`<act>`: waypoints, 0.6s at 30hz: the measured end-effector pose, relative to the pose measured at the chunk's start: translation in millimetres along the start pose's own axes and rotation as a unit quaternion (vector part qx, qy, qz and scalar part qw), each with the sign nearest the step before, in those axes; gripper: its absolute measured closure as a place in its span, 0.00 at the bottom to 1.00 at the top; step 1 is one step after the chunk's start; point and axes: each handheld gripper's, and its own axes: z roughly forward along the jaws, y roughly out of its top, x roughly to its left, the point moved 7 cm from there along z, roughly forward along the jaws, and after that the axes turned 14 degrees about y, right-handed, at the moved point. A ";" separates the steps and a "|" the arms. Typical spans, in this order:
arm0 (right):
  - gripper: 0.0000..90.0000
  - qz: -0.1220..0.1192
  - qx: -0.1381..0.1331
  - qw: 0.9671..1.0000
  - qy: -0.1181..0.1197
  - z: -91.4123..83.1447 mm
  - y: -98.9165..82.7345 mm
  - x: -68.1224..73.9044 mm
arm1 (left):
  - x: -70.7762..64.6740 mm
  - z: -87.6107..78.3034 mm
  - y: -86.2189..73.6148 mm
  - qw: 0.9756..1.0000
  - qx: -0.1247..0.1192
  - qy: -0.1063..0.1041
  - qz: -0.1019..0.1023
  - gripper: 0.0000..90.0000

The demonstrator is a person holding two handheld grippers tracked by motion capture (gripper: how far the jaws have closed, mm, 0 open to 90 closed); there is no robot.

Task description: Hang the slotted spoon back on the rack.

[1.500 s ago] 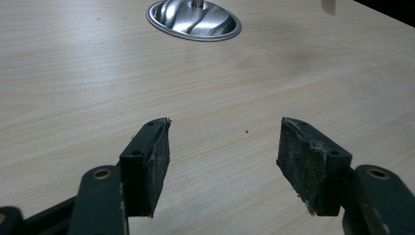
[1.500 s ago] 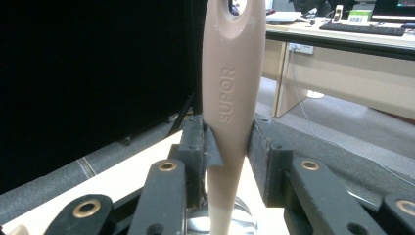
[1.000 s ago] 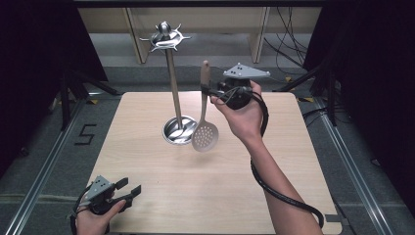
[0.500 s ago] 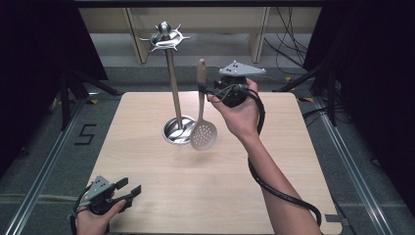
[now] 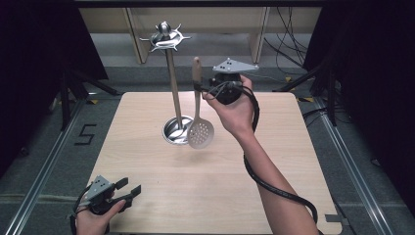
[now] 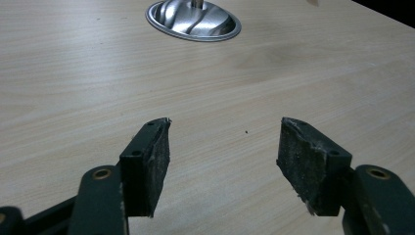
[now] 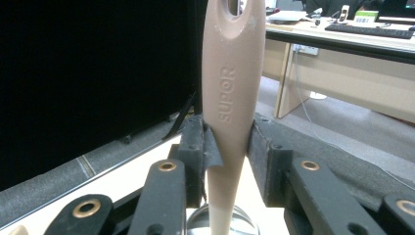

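Skimmer [image 5: 197,128], handle top cropped up close, sits clenched in right tongs [image 5: 201,90]; left tongs [image 5: 128,192] gape.

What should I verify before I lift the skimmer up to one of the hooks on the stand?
1. Grip: right gripper has its jaws shut on the skimmer handle: ok.
2. Hanging hole at the handle's top is free, above the jaws: ok.
3. Skimmer hangs upright, head down, off the table: ok.
4. Stand upright on its round base: ok.
5. Hooks bare of other utensils: ok.
6. Left gripper open, low at the near table edge, out of the way: ok.
7. Hole wide enough for a hook: cannot tell.
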 end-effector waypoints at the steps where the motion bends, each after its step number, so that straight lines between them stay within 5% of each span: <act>1: 0.77 -0.005 0.001 1.000 0.000 0.8 0.9 -0.3 | -0.1 0.1 0.0 1.000 -0.001 0.000 0.000 0.40; 18: 0.77 0.004 0.005 1.000 0.003 17.2 10.4 2.7 | -0.3 0.7 0.4 1.000 -0.004 -0.005 -0.001 0.40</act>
